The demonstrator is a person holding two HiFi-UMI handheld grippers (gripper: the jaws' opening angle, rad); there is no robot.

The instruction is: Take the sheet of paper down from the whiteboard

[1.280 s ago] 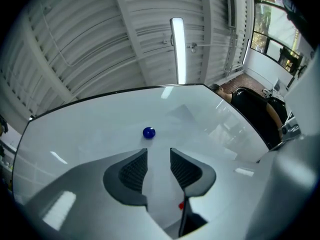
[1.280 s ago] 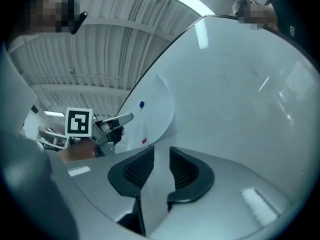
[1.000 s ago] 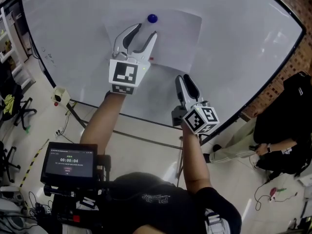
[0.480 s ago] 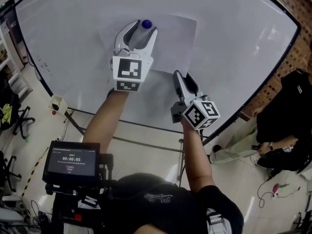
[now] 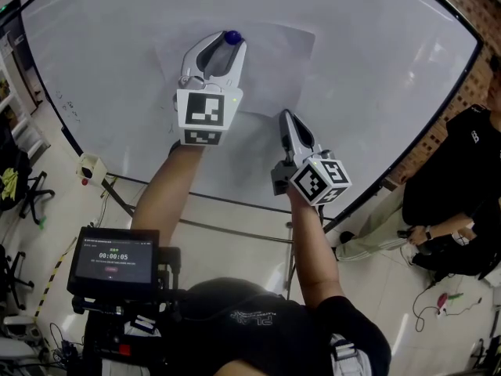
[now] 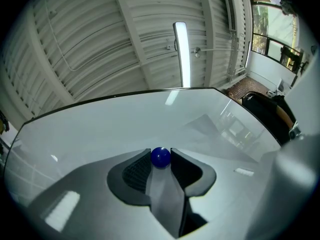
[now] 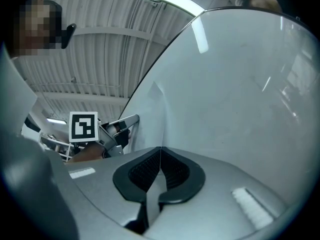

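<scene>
A whiteboard (image 5: 376,69) fills the background. A pale sheet of paper (image 5: 274,61) lies flat against its upper part, pinned by a round blue magnet (image 5: 232,37). The left gripper (image 5: 228,45), reaching higher, is closing its jaws with the magnet between them, pads touching it. The right gripper (image 5: 286,117), lower, is clamped on the sheet's bottom edge.
</scene>
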